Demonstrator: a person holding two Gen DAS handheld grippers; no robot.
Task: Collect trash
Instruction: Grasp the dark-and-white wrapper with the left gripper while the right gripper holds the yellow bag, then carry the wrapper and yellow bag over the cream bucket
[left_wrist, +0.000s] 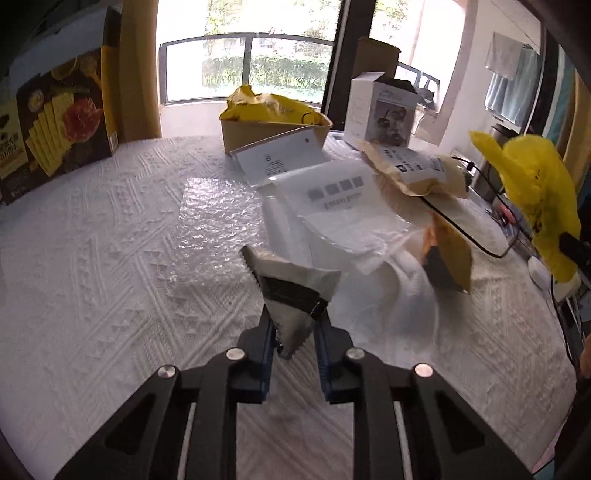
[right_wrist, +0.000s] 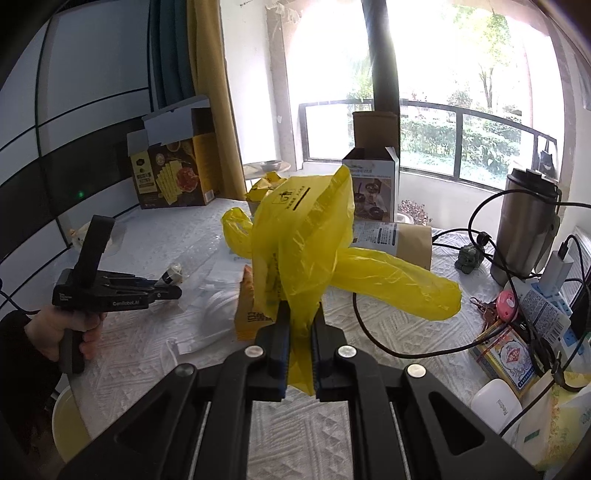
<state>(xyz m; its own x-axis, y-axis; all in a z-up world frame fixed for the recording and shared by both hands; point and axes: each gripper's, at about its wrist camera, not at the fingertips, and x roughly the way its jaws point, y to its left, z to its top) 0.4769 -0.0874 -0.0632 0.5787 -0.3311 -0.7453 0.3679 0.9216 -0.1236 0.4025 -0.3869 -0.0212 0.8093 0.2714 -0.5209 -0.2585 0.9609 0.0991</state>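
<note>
- The left hand-held gripper (left_wrist: 293, 325) has its jaws drawn nearly together on a small torn wrapper (left_wrist: 291, 288), white and silver with a dark band and a saw-tooth edge. The wrapper sticks out past the tips, its long axis roughly in line with the fingers, clear of the bench (left_wrist: 92, 258).
- The right hand-held gripper (right_wrist: 300, 354) is clamped on a bunched part of a yellow plastic bag (right_wrist: 306, 240). The bag billows up and outward in front of the jaws, one lobe trailing to the right.
- In the right wrist view the left hand-held gripper sits low at the left, well apart from the bag; in the left wrist view the bag hangs at the far right edge. So, by my reading, the wrapper has to travel rightward to reach the bag, and the left hand carries it.
- I cannot tell where the bag's mouth is; it looks gathered, not spread, which could make dropping the wrapper in awkward.
- More loose trash lies between the two: clear and white plastic packaging (left_wrist: 332, 206), a brown paper mailer (left_wrist: 417, 170), bubble wrap (left_wrist: 218, 218).
- Further back, a brown cardboard tray (left_wrist: 273, 131) holds crumpled yellow plastic; an open white carton (left_wrist: 380, 110) and a cracker box (left_wrist: 55, 125) stand upright, contents unseen.
</note>
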